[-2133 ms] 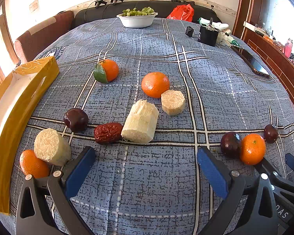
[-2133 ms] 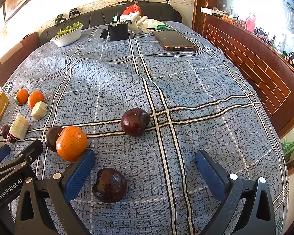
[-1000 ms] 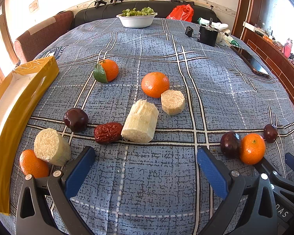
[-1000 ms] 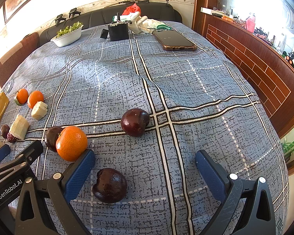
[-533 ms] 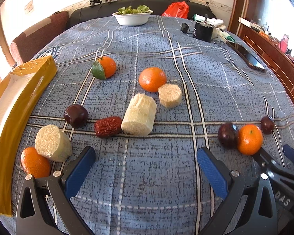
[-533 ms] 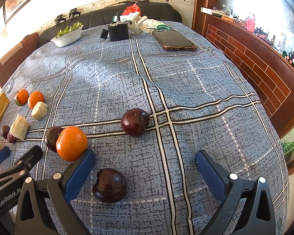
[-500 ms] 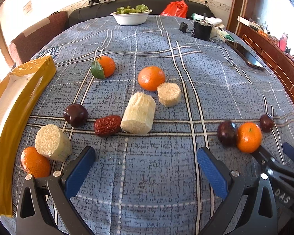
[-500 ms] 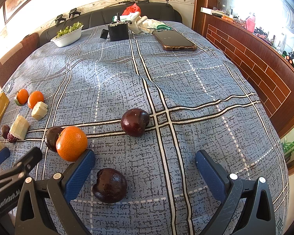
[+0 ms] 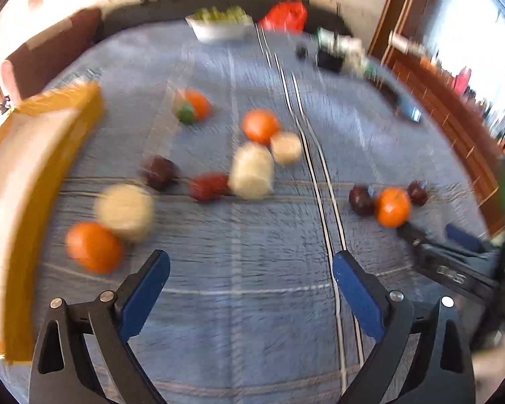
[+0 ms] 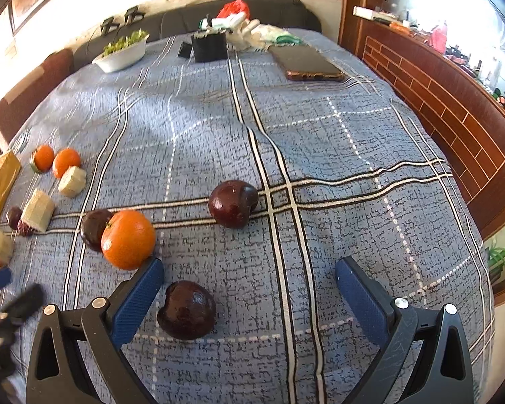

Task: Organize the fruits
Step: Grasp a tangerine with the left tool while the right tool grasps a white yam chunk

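Both grippers we hold with jaws apart and nothing between the pads. Our left gripper [image 9: 249,279] hangs above bare blue checked tablecloth [image 9: 252,330]; its jaws have just been closing a little, and its view is smeared by blur. Our right gripper [image 10: 249,286] stands wide over the same cloth, with one dark plum [image 10: 187,309] lying between its fingers, near the left pad but not pressed.

At the left edge of the table we see a long yellow box [image 9: 23,202]. The fruits lie scattered — pale cut sugarcane pieces [image 9: 252,171], the largest in the middle, then oranges: one [image 10: 128,239] just beside the right gripper's left finger, touching a second plum [image 10: 92,229]. A third plum [image 10: 233,203] lies apart, on the striped band. Smallest is a red date [image 9: 208,187] touching the middle cane piece.
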